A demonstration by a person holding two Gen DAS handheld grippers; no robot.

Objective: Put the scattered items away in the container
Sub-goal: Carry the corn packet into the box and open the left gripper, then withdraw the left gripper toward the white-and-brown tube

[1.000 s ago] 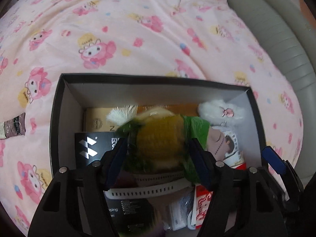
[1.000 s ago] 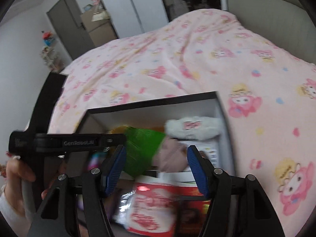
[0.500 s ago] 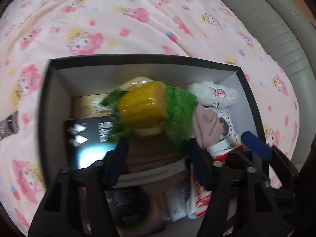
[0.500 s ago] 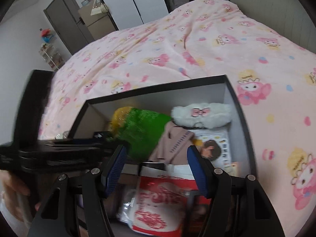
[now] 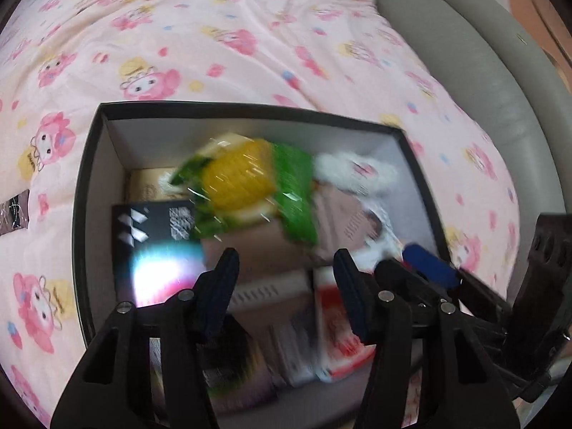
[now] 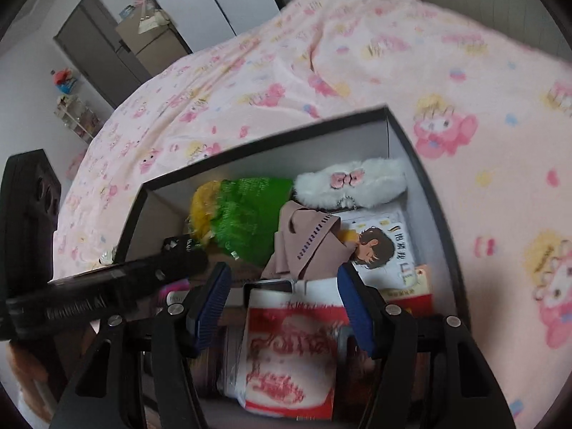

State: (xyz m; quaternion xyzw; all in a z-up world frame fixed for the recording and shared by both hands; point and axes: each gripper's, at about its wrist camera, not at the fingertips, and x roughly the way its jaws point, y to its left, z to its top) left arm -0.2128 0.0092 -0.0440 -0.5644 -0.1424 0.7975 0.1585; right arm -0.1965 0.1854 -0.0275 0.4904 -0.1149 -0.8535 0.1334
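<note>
A black box (image 5: pixel 85 193) with pale inner walls stands on the pink bed cover; it also shows in the right wrist view (image 6: pixel 434 193). A yellow and green corn plush (image 5: pixel 246 178) lies inside it on the other items, also seen from the right wrist (image 6: pixel 250 214). My left gripper (image 5: pixel 286 282) is open and empty above the near part of the box. My right gripper (image 6: pixel 282 289) is open and empty over the same box. Beside the corn lie a white fluffy pouch (image 6: pixel 352 184), a brown cloth (image 6: pixel 307 243) and a red and white packet (image 6: pixel 289 350).
A black booklet (image 5: pixel 153 228) and a picture card (image 6: pixel 382 246) lie in the box. A small dark packet (image 5: pixel 14 211) lies on the cover left of the box. A grey padded headboard (image 5: pixel 475 71) runs along the right. The left gripper's body (image 6: pixel 89 293) crosses the right wrist view.
My left gripper let go of the corn plush, which now lies in the box. The left gripper has drawn back and up; its view is blurred by motion.
</note>
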